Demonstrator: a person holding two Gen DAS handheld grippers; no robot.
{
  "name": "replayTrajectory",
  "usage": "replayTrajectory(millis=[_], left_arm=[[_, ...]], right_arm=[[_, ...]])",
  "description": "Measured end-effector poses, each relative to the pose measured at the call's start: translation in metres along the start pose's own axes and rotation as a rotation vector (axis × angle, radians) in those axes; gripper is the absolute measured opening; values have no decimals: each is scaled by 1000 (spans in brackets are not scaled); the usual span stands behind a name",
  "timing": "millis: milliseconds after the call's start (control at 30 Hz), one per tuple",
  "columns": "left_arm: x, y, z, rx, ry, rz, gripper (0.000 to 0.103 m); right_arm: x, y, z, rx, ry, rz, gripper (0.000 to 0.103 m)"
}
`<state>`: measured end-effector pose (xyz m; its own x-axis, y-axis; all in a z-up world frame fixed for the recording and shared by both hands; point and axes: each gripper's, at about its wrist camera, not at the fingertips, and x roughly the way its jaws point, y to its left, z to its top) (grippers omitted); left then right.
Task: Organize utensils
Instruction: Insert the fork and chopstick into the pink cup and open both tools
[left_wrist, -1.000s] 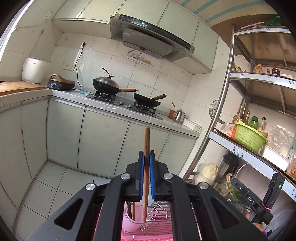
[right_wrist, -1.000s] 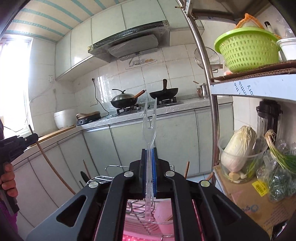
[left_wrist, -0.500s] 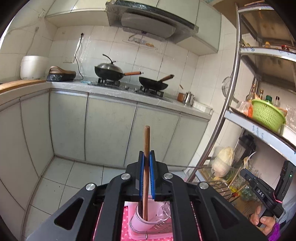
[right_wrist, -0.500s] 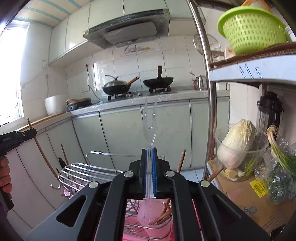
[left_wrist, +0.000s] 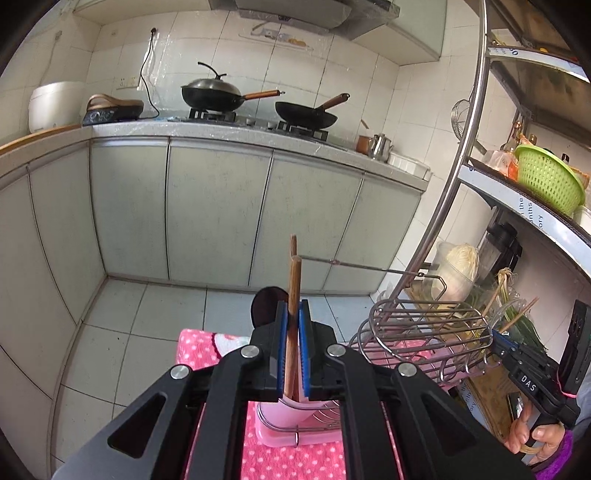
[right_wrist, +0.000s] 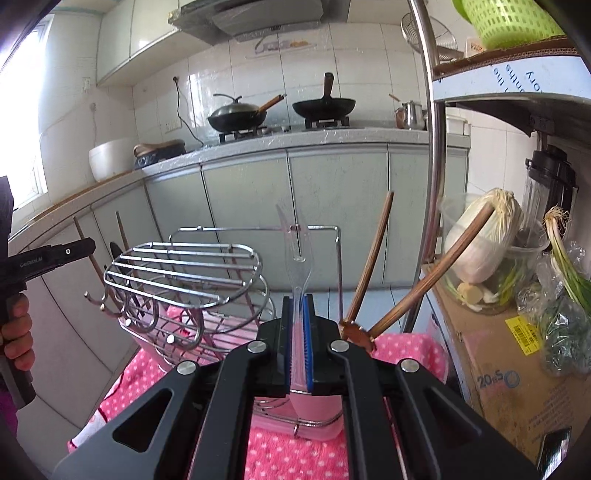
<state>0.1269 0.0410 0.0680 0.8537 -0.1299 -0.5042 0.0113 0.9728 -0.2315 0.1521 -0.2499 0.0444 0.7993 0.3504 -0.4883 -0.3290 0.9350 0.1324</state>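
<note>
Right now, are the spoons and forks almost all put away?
Partly. Some wooden utensils already stand in the pink holder. The left gripper holds wooden chopsticks and the right gripper a clear plastic fork, both above pink cups, not dropped in yet.

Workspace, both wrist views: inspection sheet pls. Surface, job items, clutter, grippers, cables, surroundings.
Surface: pink polka-dot cloth under a wire utensil rack.
Job's things: wooden chopstick clamped by the left gripper; clear plastic fork clamped by the right gripper; pink cup in the rack below each; wooden utensils already standing in it.
Clutter: cabbage in a tub, greens in bags, cardboard box.
Grippers: both with jaws shut on their item, above the cups.
Cables: black cord from a wall socket to the counter.
Surroundings: two woks on the stove, kettle, green basket on a metal shelf.
</note>
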Motion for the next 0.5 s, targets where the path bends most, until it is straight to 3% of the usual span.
replayTrajectory(millis=[67, 200, 267, 333, 500], left_arm=[[2, 3, -1, -20, 1, -5, 8], [4, 8, 2, -56, 27, -1, 23], [0, 10, 3, -66, 21, -9, 27], [-4, 11, 4, -63, 13, -8, 31], [-21, 9, 6, -69, -21, -11, 37]], right_arm=[[2, -1, 0, 10, 26, -7, 6], [-1, -6, 3, 36, 33, -7, 8], [-5, -7, 6, 43, 23, -1, 15], [-11, -9, 7, 45, 4, -7, 30], [-29, -11, 12, 49, -35, 0, 31]])
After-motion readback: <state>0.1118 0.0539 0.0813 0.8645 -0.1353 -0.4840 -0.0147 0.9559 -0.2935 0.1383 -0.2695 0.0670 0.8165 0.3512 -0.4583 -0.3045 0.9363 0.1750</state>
